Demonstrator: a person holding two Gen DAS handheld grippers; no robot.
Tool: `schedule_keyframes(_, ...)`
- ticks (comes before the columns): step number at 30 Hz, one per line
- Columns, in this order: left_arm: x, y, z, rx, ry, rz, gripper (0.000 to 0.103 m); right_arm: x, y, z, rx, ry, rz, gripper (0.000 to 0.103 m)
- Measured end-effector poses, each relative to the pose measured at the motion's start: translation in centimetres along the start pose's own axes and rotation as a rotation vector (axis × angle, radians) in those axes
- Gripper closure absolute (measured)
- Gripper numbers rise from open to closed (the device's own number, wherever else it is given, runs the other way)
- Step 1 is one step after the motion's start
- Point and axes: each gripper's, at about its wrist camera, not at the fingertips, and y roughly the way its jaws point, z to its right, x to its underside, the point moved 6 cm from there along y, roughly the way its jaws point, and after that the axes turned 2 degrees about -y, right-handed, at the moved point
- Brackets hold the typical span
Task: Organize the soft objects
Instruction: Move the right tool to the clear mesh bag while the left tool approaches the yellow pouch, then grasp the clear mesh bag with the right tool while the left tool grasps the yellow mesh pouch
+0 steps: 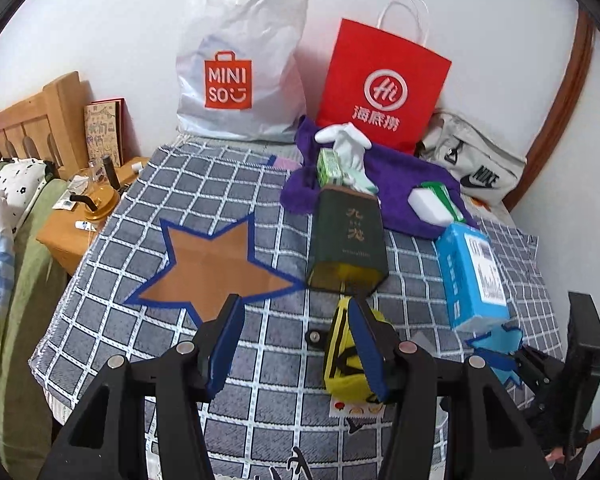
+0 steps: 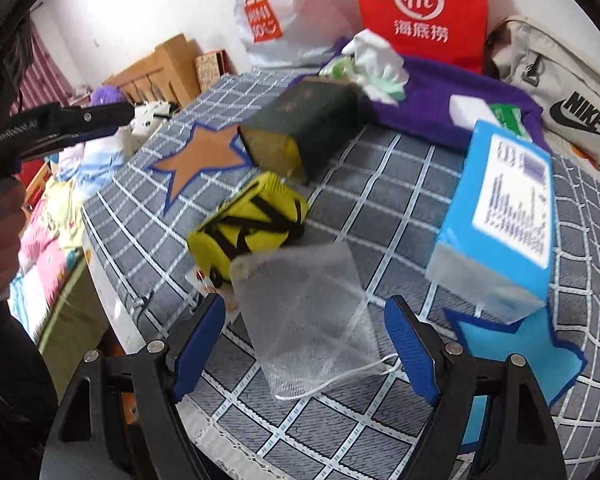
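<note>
Broadly, a grey checked tablecloth (image 1: 228, 184) covers the table, and soft things are scattered over its right and far parts. Largest is a purple towel (image 1: 400, 176) lying at the far right, crumpled, with a white sponge (image 1: 430, 204) and white gloves (image 1: 350, 148) on top. Behind it stand a white plastic bag (image 1: 240, 60) printed "MINISO", a red paper bag (image 1: 384, 80) with a "Hi" logo and Chinese characters, and a grey pouch (image 1: 476, 160) marked "NIKE". A dark green box (image 1: 348, 240) with gold characters lies tipped at centre. A blue tissue pack (image 2: 504, 216) sits near right, touching a blue star marker (image 2: 516, 348). A yellow pouch (image 2: 252, 224) with black straps lies near centre, with a white mesh bag (image 2: 308, 312) just beside it. The left gripper (image 1: 296, 344) is spread wide and empty, one finger in front of the yellow pouch; the right gripper (image 2: 304, 348) is wide, either side of the mesh bag.
</note>
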Motion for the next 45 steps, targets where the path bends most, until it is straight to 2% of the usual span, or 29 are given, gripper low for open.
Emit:
schedule_keyframes(9,1.6,1.2,0.0,0.006,0.038,-0.041,0.051,1.3,4.0,-0.2,0.014,-0.016,-0.087,0.022)
schedule_keyframes(14,1.6,1.8,-0.2,-0.005,0.038,-0.054,0.051,1.9,4.9,-0.8,0.092,-0.098,-0.075,0.023)
schedule_keyframes(17,1.7,2.2,-0.2,-0.004,0.034,-0.059,0.051,2.3,4.6,-0.9,0.144,-0.142,-0.051,0.038)
schedule_keyframes(21,2.0,2.9,0.1,-0.007,0.039,-0.077,0.051,2.9,3.7,-0.6,0.121,-0.140,-0.031,0.083)
schedule_keyframes(24,2.2,3.2,0.2,-0.010,0.037,-0.087,0.051,3.2,3.3,-0.1,0.095,-0.121,-0.029,0.096)
schedule_keyframes(28,2.4,3.5,0.1,-0.015,0.034,-0.095,0.051,3.8,2.6,0.6,0.059,-0.087,-0.023,0.099)
schedule_keyframes(35,3.4,5.3,0.4,0.007,0.034,-0.143,0.051,4.6,-0.2,3.8,0.100,-0.017,0.019,0.099)
schedule_keyframes(40,4.1,7.2,2.8,0.093,0.048,-0.188,0.037,5.3,-1.6,6.3,0.131,0.040,0.034,0.099)
schedule_keyframes(43,4.4,8.0,4.5,0.101,0.100,-0.205,0.029,6.0,-1.9,7.6,0.149,0.068,0.022,0.099)
schedule_keyframes(45,4.8,8.8,5.3,0.093,0.133,-0.225,0.029,6.4,-1.7,8.3,0.156,0.084,0.014,0.099)
